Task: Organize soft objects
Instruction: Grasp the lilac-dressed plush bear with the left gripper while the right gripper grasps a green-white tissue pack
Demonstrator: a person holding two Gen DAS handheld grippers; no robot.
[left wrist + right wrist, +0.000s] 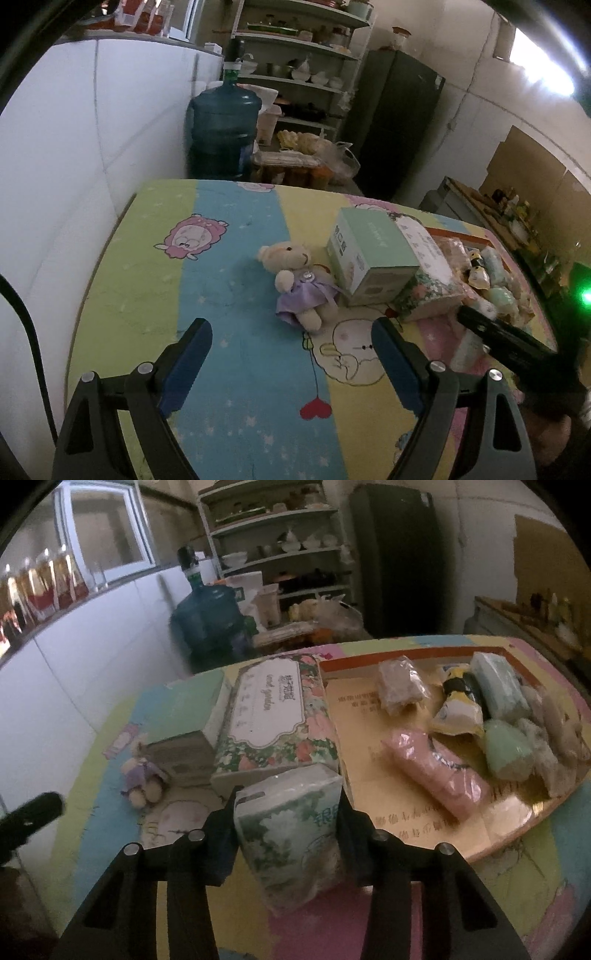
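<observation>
A small teddy bear in a purple dress (295,280) lies on the cartoon-print table cover (236,280), leaning against a mint green box (369,254). My left gripper (291,326) hangs open just in front of the bear, with nothing between its fingers. My right gripper (288,794) is shut on a green-printed tissue pack (291,834), held upright above the cover in front of a floral tissue box (277,709). A shallow cardboard tray (369,709) to the right holds several soft packs, among them a pink one (439,771) and a yellow one (458,705).
Behind the table stand a blue water jug (221,125), a shelf of dishes (295,66) and a dark fridge (399,122). A white wall (74,166) runs along the left. The right gripper's dark finger (509,343) shows at the right of the left wrist view.
</observation>
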